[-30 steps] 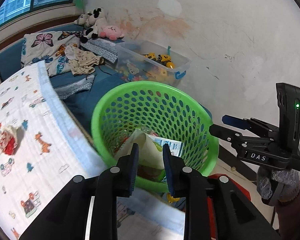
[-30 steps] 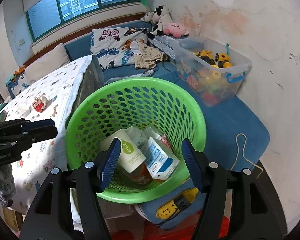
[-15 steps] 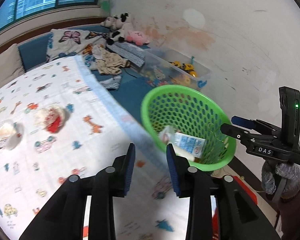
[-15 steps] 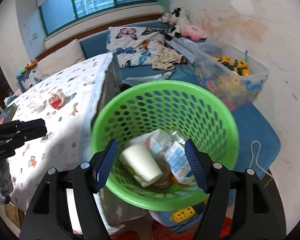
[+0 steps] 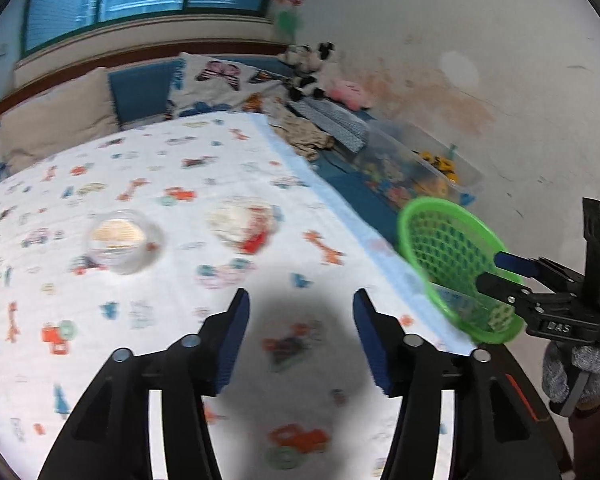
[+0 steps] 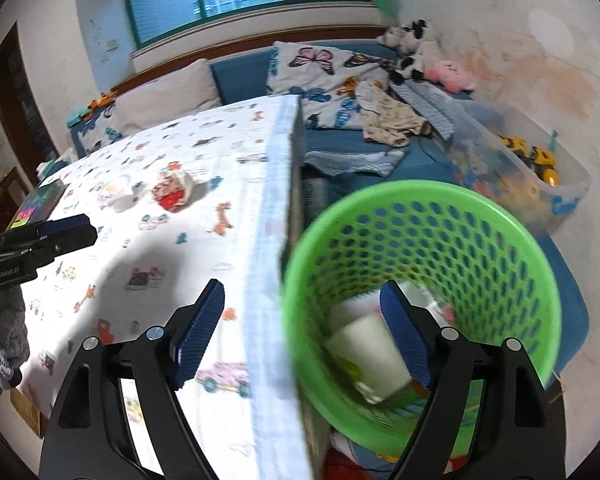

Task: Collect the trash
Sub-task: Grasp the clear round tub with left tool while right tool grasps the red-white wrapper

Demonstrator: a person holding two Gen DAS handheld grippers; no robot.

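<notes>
We hold our left gripper (image 5: pixel 299 334) wide open and empty over the tablecloth (image 5: pixel 172 184); our right gripper (image 6: pixel 302 330), also open and empty, straddles the green basket (image 6: pixel 480 216) rim.

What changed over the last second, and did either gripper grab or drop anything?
The left gripper swung from the green basket over the table toward the crumpled wrapper and clear cup, and its jaws opened wider. The right gripper drifted toward the table edge, open. Nothing was grabbed or dropped; the table trash and basket contents stayed put.
</notes>
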